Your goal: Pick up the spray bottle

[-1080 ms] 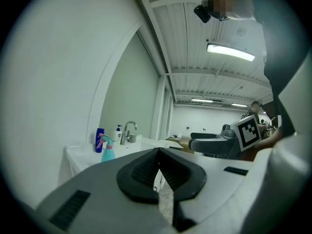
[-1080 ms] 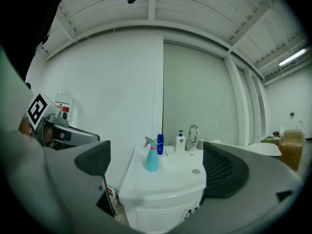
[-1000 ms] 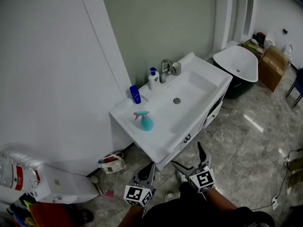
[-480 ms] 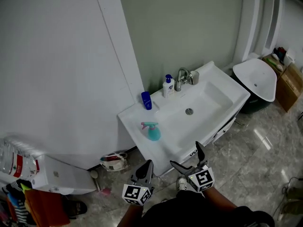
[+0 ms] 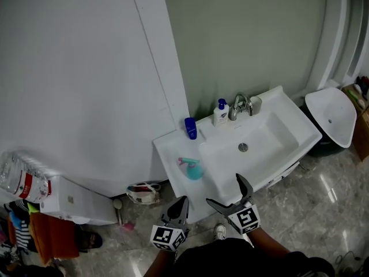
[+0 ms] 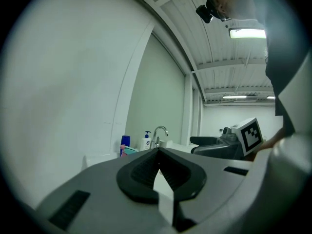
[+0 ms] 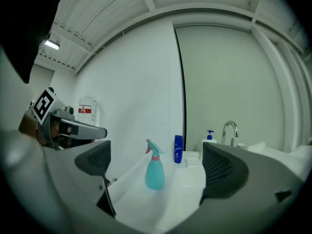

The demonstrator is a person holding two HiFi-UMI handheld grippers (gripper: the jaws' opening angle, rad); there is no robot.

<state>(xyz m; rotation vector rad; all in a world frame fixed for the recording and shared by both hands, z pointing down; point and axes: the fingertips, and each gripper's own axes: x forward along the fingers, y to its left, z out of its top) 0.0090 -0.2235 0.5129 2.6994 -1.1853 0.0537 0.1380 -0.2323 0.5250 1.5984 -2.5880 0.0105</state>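
A white wall panel [image 5: 75,68] fills the upper left of the head view, and a pale green wall [image 5: 253,33] takes the upper right. Below them, at the frame's centre, a white sink cabinet [image 5: 166,148] runs diagonally. A white freestanding tub [image 5: 334,117] sits at the right edge. At the lower left a large clear water jug [image 5: 20,180] lies on a white box [image 5: 78,203].

Both tools sit at the bottom centre, short of the sink's front edge. The left gripper [image 5: 183,201] is clenched, its jaws pressed together with nothing between them. The right gripper [image 5: 225,190] is released, its jaws spread wide and empty.

The teal spray bottle [image 5: 192,169] has a pink collar. It stands upright on the sink's flat left ledge, just beside the bowl. In the right gripper view it appears between the spread jaws but well beyond them, untouched.

Along the sink's back edge stand a chrome faucet [image 5: 241,104], a white pump bottle [image 5: 219,114] just left of it, and a small blue bottle [image 5: 191,128] further left.
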